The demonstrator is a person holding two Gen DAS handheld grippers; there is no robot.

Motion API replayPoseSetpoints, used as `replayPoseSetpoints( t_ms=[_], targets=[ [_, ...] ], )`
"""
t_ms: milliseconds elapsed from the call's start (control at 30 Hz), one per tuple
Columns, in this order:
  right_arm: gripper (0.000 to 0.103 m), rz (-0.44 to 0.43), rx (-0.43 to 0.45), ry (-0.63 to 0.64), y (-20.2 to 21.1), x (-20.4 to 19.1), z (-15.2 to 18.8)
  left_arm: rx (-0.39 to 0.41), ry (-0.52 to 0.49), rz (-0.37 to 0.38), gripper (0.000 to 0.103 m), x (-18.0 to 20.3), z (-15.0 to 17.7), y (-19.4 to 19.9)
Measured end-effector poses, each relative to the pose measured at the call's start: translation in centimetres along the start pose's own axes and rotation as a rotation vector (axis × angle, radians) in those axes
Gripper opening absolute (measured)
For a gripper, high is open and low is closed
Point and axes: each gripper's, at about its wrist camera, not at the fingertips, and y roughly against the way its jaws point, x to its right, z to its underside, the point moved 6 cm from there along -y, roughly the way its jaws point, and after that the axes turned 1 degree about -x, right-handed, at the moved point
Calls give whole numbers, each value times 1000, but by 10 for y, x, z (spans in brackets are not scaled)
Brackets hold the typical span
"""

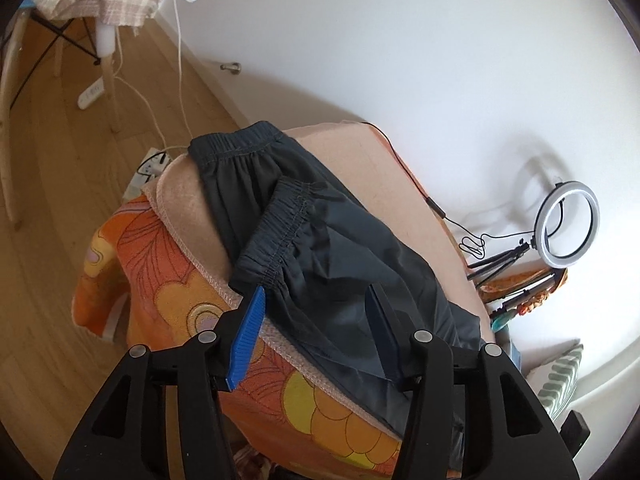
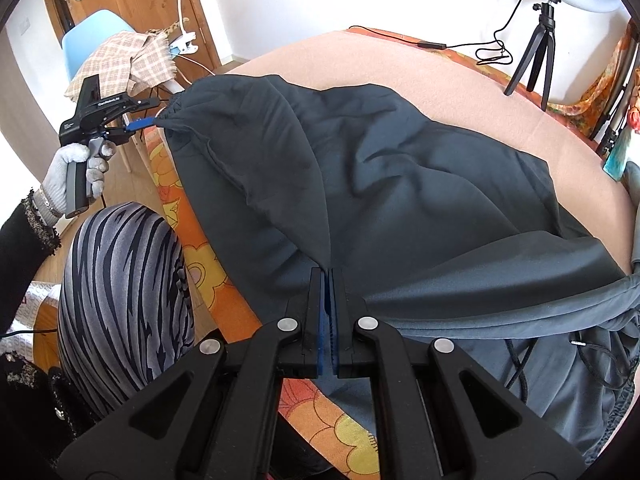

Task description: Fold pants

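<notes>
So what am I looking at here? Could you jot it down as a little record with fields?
surface: table with beige blanket over an orange flowered cloth
garment: dark pants, partly folded, cuffs stacked at one end
left gripper: open, jaws either side of the pants edge by the cuffs
right gripper: shut on a fold of the pants
background: ring light on a tripod, chair with a plaid cloth

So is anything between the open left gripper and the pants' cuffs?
Nothing visible. The left gripper is open, with the dark pants lying directly between and ahead of its fingers on the pink blanket.
</notes>
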Motion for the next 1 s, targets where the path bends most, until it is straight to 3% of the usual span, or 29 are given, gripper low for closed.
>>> replayPoseSetpoints(
  t_ms=[167, 267, 400, 533, 633, 733, 800, 833, 867, 900, 1000],
  targets=[
    [3, -3, -2, -3, -1, -1, 1, 12, 120, -64, 51, -19, 5, 0],
    [3, -4, -5, -6, -2, -1, 0, 51, 153, -47, 51, -22, 11, 8],
    [3, -5, -6, -3, -4, 0, -1, 43, 154, 9, 48, -17, 10, 2],
    [3, -8, 2, -9, -5, 1, -1, 80, 130, 34, 37, -4, 4, 3],
    [3, -11, 1, -10, -6, 2, 1, 50, 102, -5, 37, 0, 3, -5],
    [3, -16, -1, -16, -8, 3, 2, 8, 138, -74, 37, -8, 3, -16],
    [3, -16, 1, -20, -9, 4, 2, 33, 157, -52, 37, -11, 0, -18],
    [3, -15, 2, -20, -9, 4, 1, 43, 151, -54, 33, -10, -1, -18],
    [3, -12, 3, -17, -9, 4, 1, 47, 135, -66, 23, -11, -2, -19],
    [3, -6, 5, -12, -9, 4, 0, 46, 121, -90, 4, -12, -3, -20],
    [3, 12, 15, -2, -7, 3, -1, 60, 72, -100, 4, -6, -5, -18]
  ],
)
